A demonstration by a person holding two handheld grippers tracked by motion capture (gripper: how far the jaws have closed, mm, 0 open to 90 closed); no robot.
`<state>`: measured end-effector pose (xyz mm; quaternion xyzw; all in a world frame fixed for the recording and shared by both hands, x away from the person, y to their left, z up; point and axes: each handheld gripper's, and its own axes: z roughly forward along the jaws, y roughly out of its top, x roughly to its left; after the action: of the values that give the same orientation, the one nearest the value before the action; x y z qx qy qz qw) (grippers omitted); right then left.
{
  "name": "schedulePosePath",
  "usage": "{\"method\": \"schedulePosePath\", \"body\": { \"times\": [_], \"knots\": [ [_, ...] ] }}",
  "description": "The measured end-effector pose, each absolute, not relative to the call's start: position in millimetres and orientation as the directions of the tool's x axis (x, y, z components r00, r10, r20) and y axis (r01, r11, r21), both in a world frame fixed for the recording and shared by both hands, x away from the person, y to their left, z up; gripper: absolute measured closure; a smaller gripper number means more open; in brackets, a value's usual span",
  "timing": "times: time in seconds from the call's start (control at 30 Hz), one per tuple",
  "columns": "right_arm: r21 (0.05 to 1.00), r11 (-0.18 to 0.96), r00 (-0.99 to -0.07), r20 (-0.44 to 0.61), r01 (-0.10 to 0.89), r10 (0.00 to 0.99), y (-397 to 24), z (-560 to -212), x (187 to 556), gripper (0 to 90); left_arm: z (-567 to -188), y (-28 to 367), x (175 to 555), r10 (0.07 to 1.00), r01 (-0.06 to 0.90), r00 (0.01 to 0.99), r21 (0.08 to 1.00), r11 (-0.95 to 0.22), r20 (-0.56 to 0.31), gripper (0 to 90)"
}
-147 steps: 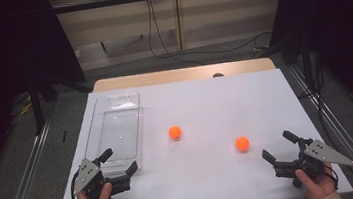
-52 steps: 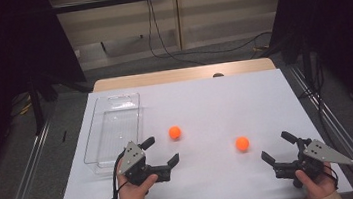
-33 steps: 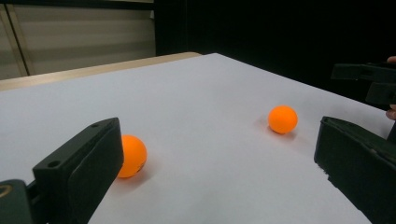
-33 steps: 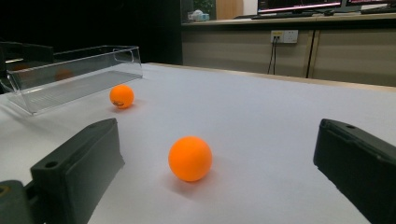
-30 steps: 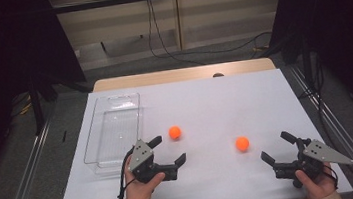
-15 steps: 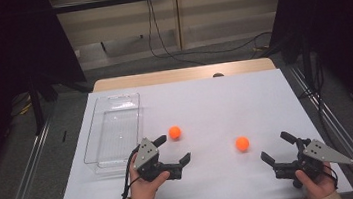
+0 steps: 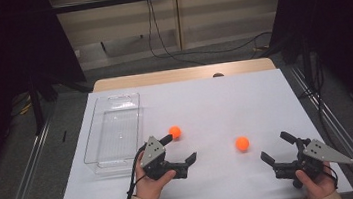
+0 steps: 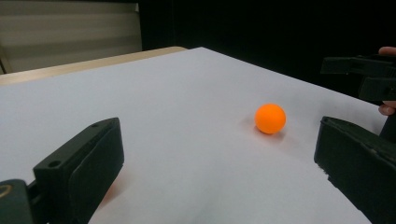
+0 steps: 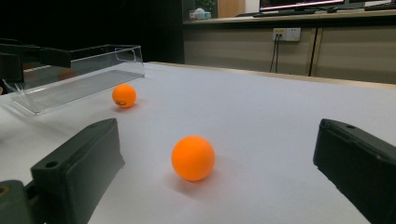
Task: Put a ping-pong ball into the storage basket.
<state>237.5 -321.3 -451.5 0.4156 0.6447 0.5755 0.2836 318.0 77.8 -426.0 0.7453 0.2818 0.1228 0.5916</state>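
The left gripper [image 7: 179, 149], jaws spread, sits beside the left ball [image 7: 174, 132] to take it; the right gripper [image 7: 276, 147], jaws spread, faces the right ball [image 7: 242, 144]. Tray [image 7: 101, 153] waits left.

In the left gripper view, the left gripper's [image 8: 219, 186] near finger hides the closer orange ball

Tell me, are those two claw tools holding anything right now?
No. The left gripper and right gripper are both open and empty; the two orange balls lie loose on the table.
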Motion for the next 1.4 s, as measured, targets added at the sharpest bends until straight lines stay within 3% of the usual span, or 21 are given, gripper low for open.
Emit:
{"method": "schedulePosePath", "body": {
  "times": [1.4],
  "knots": [
    [0.972,-0.013,-0.506,0.133,0.234,0.852,-321,-449,239,0.5,-429,42,328,0.525,0.291,0.837,0.938,-0.188,-0.155,1.8]
  ]
}}
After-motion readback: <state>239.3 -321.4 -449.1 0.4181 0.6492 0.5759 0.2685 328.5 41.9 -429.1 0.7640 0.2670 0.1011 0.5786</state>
